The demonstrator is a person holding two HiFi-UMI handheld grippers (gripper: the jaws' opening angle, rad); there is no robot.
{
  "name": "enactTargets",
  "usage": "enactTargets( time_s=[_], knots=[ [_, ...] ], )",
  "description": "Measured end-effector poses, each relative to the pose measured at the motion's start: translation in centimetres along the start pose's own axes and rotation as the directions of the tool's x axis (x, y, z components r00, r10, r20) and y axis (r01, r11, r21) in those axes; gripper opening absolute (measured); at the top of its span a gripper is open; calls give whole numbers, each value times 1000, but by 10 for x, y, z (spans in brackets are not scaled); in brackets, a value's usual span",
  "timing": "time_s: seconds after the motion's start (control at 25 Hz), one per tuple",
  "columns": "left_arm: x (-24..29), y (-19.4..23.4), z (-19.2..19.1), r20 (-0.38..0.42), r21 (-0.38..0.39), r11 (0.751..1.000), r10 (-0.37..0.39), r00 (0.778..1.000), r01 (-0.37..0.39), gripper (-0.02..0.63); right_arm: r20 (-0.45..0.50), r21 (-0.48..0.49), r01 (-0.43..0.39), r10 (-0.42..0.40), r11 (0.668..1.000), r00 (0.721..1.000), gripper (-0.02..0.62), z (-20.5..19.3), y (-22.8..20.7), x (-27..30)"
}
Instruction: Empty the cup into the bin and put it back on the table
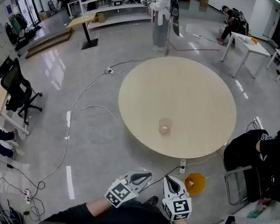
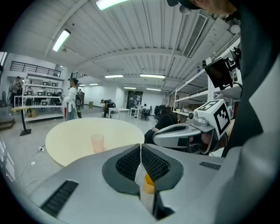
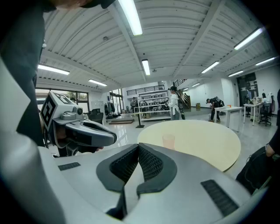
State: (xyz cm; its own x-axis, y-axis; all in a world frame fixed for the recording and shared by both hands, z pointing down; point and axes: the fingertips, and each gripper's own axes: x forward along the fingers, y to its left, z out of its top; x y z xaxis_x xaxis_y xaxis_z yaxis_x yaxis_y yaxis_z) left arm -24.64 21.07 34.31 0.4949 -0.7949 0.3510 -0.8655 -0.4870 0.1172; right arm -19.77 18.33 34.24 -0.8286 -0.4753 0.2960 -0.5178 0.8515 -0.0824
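Observation:
A clear plastic cup stands upright near the front edge of the round beige table. It also shows in the left gripper view as a pale cup and in the right gripper view. An orange bin sits on the floor below the table's front edge, right of my grippers. My left gripper and right gripper are held low and close to my body, well short of the table. Both are shut with nothing between the jaws.
Cables and a power strip lie on the glossy floor in front of the table. Black office chairs stand at left, a seated person in black at right. A person in white stands beyond the table.

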Motion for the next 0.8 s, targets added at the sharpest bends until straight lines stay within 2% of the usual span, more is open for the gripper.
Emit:
enactTargets(
  time_s=[0.28,0.52,0.8],
  knots=[
    [-43,37,-16,23,-36,999,7,1000,-6,25,-18,5,20,-20,1000,1000,15,0,42,30],
    [-81,69,-32,21,-63,997,-40,999,41,25,-36,12,56,-55,998,998,15,5,85,62],
    [-107,96,-39,24,-51,994,-92,995,93,25,-34,24,113,-112,993,993,15,8,117,85]
  ],
)
